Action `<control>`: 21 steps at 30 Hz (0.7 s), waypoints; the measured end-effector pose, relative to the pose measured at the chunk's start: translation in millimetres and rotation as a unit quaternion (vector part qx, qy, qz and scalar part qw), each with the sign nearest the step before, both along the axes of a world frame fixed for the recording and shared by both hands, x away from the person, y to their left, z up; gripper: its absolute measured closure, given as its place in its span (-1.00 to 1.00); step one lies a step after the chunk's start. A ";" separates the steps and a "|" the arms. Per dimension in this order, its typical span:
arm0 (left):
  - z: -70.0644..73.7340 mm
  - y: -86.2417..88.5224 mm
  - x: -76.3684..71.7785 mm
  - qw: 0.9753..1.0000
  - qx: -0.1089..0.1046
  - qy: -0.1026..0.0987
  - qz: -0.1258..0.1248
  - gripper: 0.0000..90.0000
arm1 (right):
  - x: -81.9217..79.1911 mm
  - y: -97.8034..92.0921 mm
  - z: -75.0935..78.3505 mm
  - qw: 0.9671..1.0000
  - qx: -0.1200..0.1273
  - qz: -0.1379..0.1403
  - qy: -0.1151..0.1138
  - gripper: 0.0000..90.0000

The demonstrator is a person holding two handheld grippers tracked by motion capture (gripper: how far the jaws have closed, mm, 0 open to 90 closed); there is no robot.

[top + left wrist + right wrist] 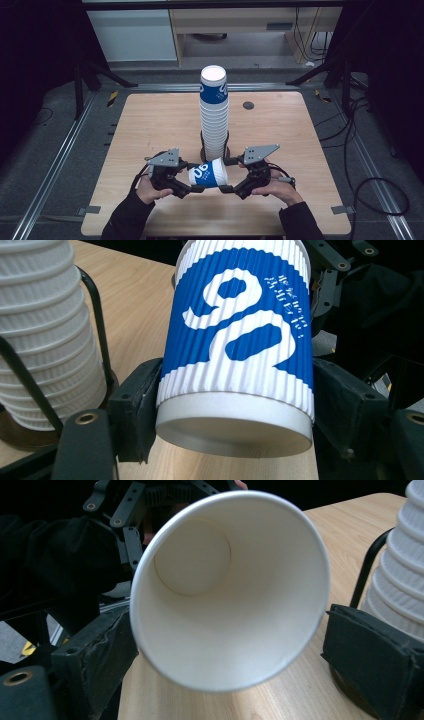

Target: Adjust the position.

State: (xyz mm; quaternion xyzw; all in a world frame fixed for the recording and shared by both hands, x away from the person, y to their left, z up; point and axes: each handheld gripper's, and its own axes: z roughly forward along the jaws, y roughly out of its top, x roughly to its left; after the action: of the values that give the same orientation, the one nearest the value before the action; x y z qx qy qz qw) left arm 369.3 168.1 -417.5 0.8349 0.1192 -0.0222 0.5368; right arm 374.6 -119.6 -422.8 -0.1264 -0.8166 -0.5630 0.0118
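The left gripper (192, 190) is clamped on the base end of the blue-and-white cup (208, 174). The right gripper (226, 175) is spread about the rim, one jaw apart from it. The cup is held sideways above the table (150, 130), its long axis running gripper to gripper, just before the cup stack (214, 112).

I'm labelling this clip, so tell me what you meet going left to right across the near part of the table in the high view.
Person's left hand → left gripper → blue-and-white paper cup lying on its side → right gripper → person's right hand.
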 end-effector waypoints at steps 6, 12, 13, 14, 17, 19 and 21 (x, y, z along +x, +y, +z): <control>-2.7 -7.4 -2.9 1.000 0.008 0.000 -0.017 -0.42 | -0.6 4.0 -2.6 1.000 0.004 0.014 0.010 -0.80; -4.3 -10.6 -3.8 1.000 0.014 0.000 -0.023 -0.42 | -1.0 7.2 -6.2 0.999 -0.001 0.029 0.018 -0.72; -4.4 -10.4 -3.5 1.000 0.014 0.002 -0.023 -0.42 | -0.8 7.2 -6.6 0.999 0.000 0.029 0.018 -0.71; -4.5 -10.4 -3.4 1.000 0.015 0.001 -0.023 -0.42 | -0.6 7.1 -7.0 0.999 0.001 0.030 0.020 -0.70; -4.7 -10.2 -3.0 1.000 0.015 0.003 -0.025 -0.42 | -0.7 7.0 -7.0 0.999 -0.001 0.032 0.021 -0.69; -4.7 -10.2 -2.7 1.000 0.015 0.005 -0.026 -0.43 | -0.9 7.0 -6.8 0.999 -0.001 0.032 0.020 -0.68; -4.0 -9.5 -2.6 1.000 0.012 0.003 -0.020 -0.44 | -1.2 6.7 -6.4 0.999 -0.002 0.030 0.017 -0.67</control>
State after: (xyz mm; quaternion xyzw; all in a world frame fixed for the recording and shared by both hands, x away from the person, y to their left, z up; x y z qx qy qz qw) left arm 366.7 158.6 -421.5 0.8436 0.1046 -0.0342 0.5256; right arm 373.5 -112.8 -429.2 -0.1114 -0.8208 -0.5586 0.0428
